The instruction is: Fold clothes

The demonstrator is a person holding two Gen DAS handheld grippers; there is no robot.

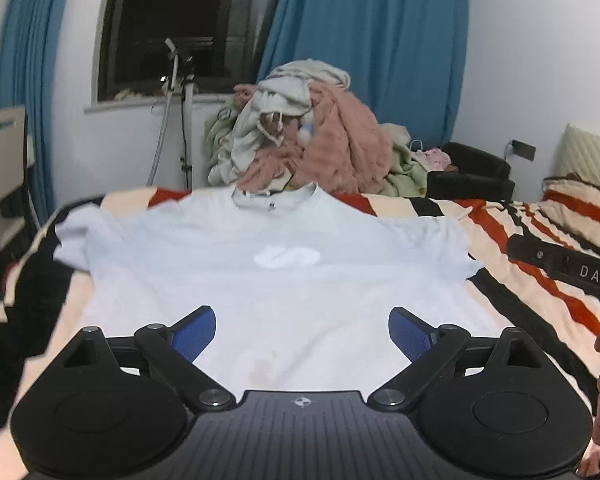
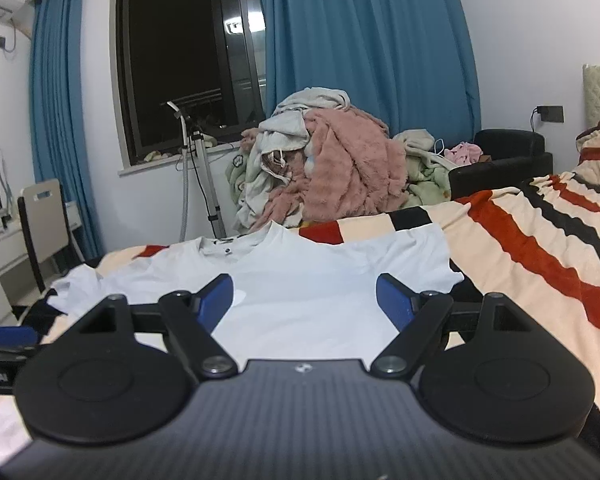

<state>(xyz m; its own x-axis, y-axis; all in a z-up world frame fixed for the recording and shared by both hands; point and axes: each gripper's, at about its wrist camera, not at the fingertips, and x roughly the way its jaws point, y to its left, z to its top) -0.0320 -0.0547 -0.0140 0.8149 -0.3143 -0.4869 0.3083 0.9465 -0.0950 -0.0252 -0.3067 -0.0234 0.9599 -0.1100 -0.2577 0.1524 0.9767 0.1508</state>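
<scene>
While you look along your left gripper (image 1: 302, 330), the white T-shirt (image 1: 276, 280) lies spread flat on the striped bed (image 1: 540, 280), directly ahead of and beneath the fingers (image 1: 194, 332), which stand wide apart and hold nothing. Its long axis runs straight away from you: hem nearest, collar (image 1: 260, 198) pointing toward the heap of clothes (image 1: 320, 136) by the window. The sleeves reach out to either side.

Along your right gripper (image 2: 304, 304), the fingers (image 2: 394, 306) are likewise spread and empty, and the shirt sits ahead and slightly left of them, collar (image 2: 230, 246) again at the far end. The right sleeve (image 2: 424, 256) lies just beyond the right finger. Your left gripper seems more centred over the body, your right nearer the right edge, so each likely takes its own side.
</scene>
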